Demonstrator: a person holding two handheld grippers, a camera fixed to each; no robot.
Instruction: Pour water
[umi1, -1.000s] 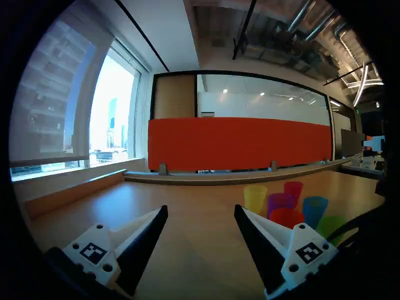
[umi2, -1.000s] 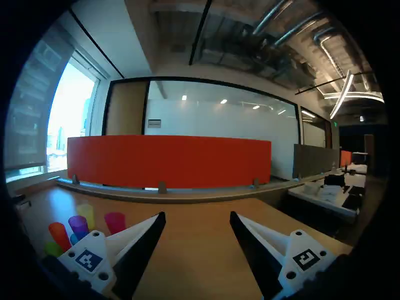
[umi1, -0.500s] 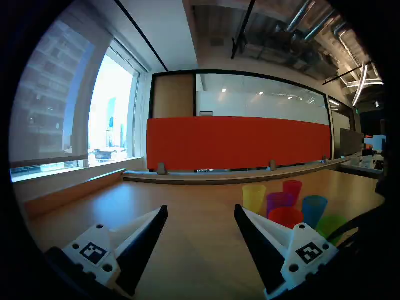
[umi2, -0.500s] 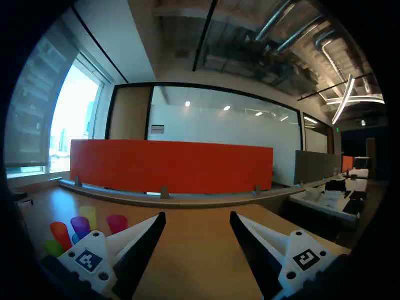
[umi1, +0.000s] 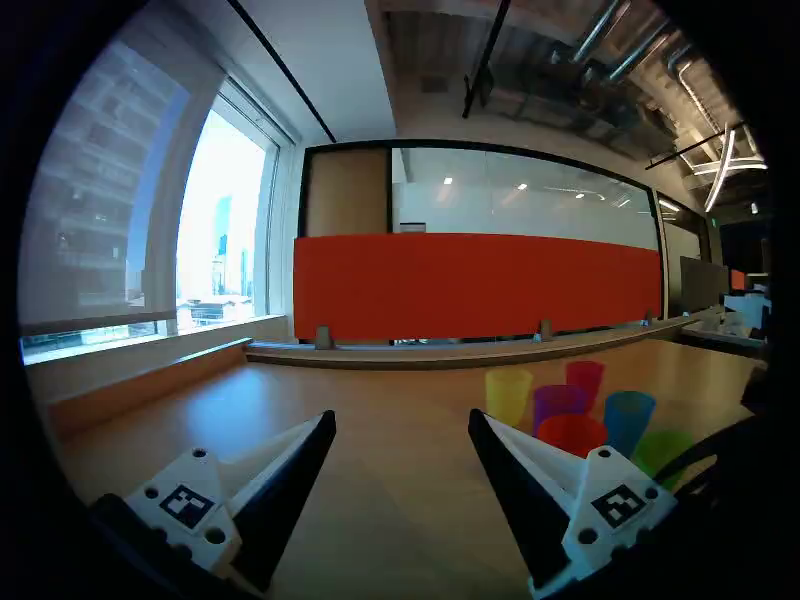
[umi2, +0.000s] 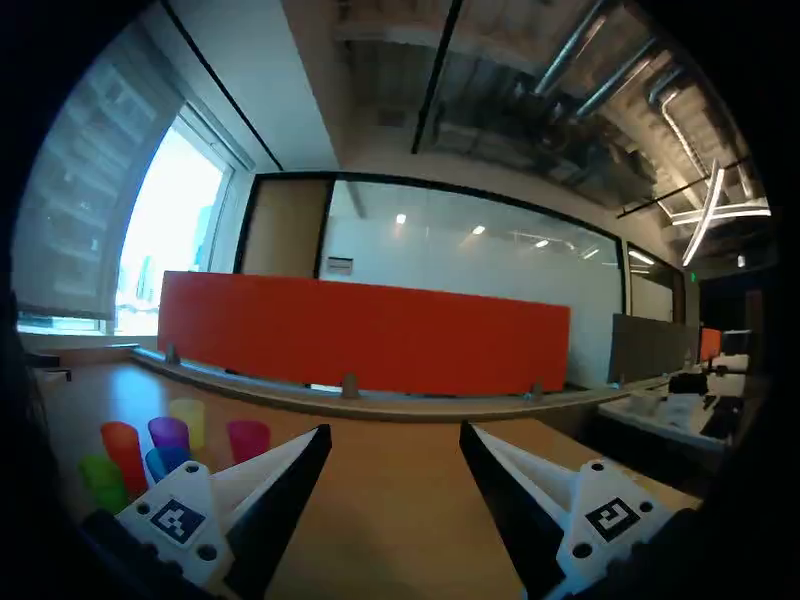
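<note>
In the left gripper view, the red cup (umi1: 572, 432) is half hidden behind a gripper finger (umi1: 540, 490), and a dark cable cuts across the green cup (umi1: 665, 447). In the right gripper view, the blue cup (umi2: 155, 462) barely peeks out beside the purple cup (umi2: 168, 435). We count six cups, one of each colour, standing together on the wooden table (umi1: 400, 390) on our side of the orange panel (umi1: 470, 285). The yellow cup (umi1: 508, 392) and pink cup (umi1: 585, 378) stand nearest that panel. We cannot tell what the cups contain. The left gripper (umi1: 400, 415) and right gripper (umi2: 393, 430) each have their jaws apart, with nothing between them.
</note>
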